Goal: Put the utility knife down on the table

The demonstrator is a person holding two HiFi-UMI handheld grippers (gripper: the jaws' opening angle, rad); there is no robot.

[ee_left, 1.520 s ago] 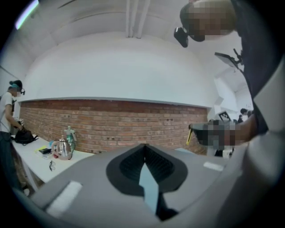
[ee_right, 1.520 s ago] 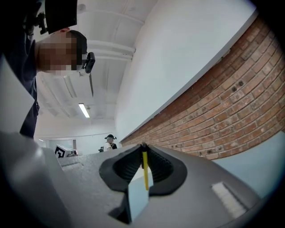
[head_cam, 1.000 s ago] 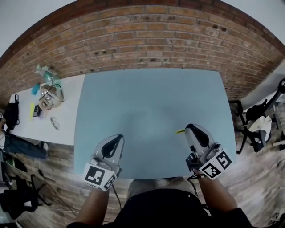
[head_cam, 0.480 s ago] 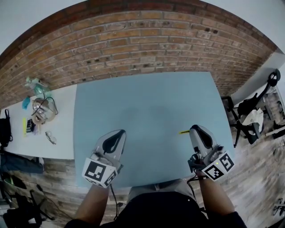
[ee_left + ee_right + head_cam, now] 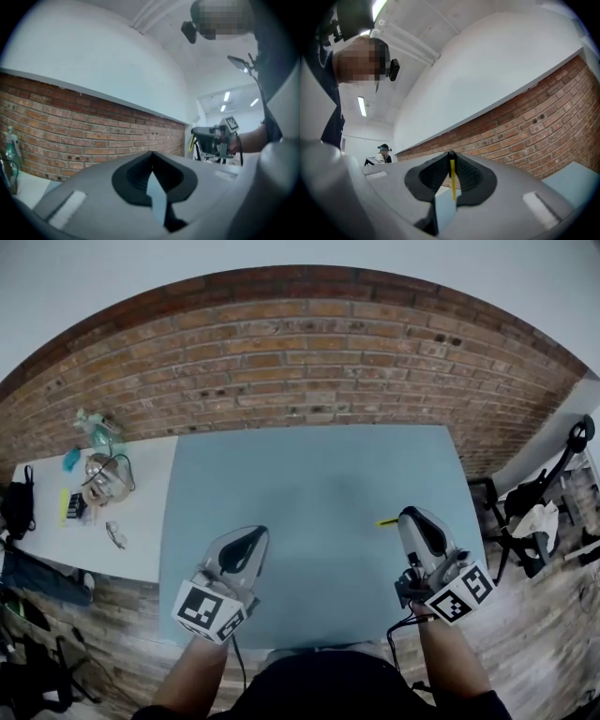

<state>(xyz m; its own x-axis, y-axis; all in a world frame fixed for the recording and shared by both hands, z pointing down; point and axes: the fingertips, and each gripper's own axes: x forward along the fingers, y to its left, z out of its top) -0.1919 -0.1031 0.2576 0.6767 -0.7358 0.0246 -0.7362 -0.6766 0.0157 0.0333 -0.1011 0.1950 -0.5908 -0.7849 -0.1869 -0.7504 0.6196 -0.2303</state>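
While held over the blue surface (image 5: 309,474), the yellow utility knife (image 5: 385,520) is shown clamped edge-on in the right claw (image 5: 407,517); the left claw (image 5: 253,535) is shown closed together, nothing gripped.

Red brick wall (image 5: 309,362) runs behind a blue-grey table (image 5: 309,474), with white plaster (image 5: 281,263) above the brick. A white side table (image 5: 141,521), cluttered at its far end, stands just beside the left edge. Wood-plank floor (image 5: 534,615). Ceiling strip lights (image 5: 362,106) are lit.
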